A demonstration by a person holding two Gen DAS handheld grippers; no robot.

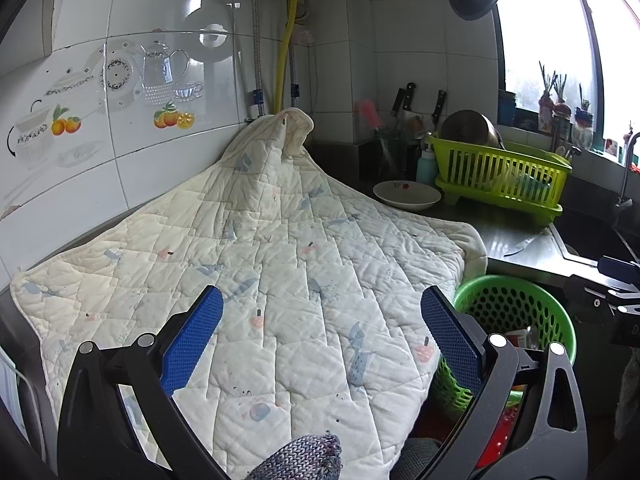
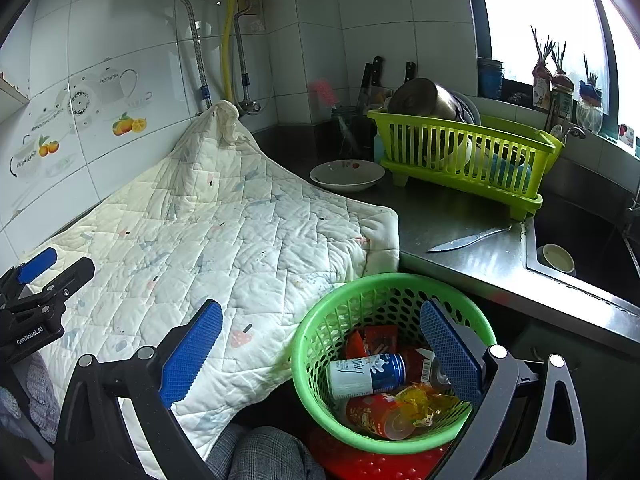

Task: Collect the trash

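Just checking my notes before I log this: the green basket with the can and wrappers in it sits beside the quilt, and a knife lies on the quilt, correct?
Not quite. The knife lies on the bare steel counter, not on the quilt; the right wrist view shows it. The green basket with the can and wrappers does sit beside the quilt.

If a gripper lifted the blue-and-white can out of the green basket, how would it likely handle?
The can lies on its side atop wrappers in the green basket, so it would probably roll if nudged. Its smooth round wall may slip between fingers. Likely light if empty; that cannot be seen.
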